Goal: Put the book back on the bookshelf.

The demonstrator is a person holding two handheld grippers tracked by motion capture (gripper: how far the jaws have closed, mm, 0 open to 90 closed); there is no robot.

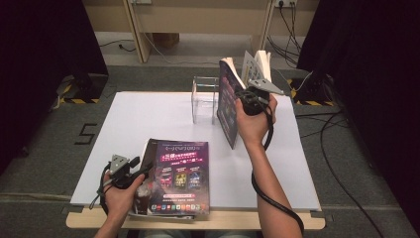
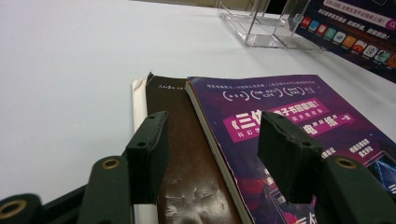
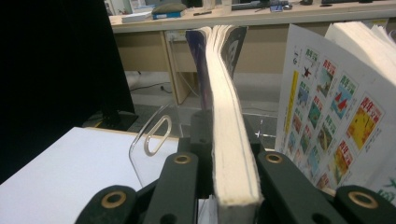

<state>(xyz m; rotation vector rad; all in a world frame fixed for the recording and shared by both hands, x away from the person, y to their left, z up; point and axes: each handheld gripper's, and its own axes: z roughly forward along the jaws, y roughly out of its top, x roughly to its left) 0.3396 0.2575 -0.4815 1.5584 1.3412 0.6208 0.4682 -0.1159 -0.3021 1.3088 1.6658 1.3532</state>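
Note:
A purple-covered magazine (image 1: 183,176) lies on a brown book (image 1: 146,163) at the table's front left. My left gripper (image 1: 140,167) rests at their left edge, open; in the left gripper view its jaws (image 2: 217,135) straddle the seam between brown book (image 2: 180,154) and magazine (image 2: 280,107) without pressing on either. Above the table's back right, my right gripper (image 1: 242,95) holds a thick purple-covered book (image 1: 228,106) upright. It is shut on that book's block of pages (image 3: 229,116) while the other leaves (image 3: 331,112) fan open to the right.
A clear acrylic holder (image 1: 205,99) stands at the back middle of the white table top (image 1: 138,119), just left of the raised book; it appears as the clear holder (image 3: 152,140) past the right gripper's jaws. Cables (image 1: 332,129) run over the floor at right.

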